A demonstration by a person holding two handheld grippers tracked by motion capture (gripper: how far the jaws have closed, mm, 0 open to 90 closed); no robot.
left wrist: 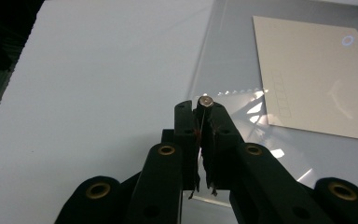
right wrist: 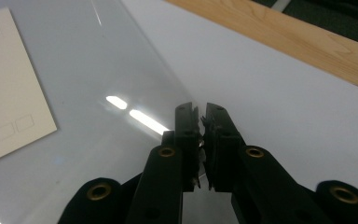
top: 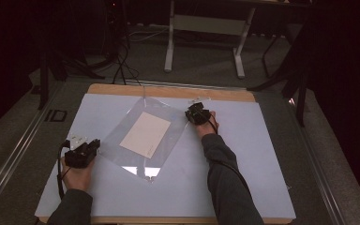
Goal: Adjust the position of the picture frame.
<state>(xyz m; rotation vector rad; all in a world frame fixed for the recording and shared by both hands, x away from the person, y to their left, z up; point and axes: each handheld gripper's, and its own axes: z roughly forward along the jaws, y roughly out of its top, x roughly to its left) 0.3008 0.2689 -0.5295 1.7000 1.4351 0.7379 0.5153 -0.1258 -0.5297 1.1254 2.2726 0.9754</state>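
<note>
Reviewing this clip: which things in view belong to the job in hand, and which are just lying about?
In the job:
- clear plastic sleeve, pinched at opposite edges
- cream envelope inside it
- left gripper, shut on the sleeve's edge
- right gripper, shut on the sleeve's edge

Just about:
- white table cover
- wooden table edge
- desk frame and cables on the floor behind

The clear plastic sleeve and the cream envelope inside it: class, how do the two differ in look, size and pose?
The clear plastic sleeve is see-through and glossy with glare; the cream envelope is opaque and matt. The sleeve is larger and encloses the envelope. The sleeve is pinched at opposite corners by the left gripper and right gripper; the envelope is untouched. Both lie skewed on the table.
</note>
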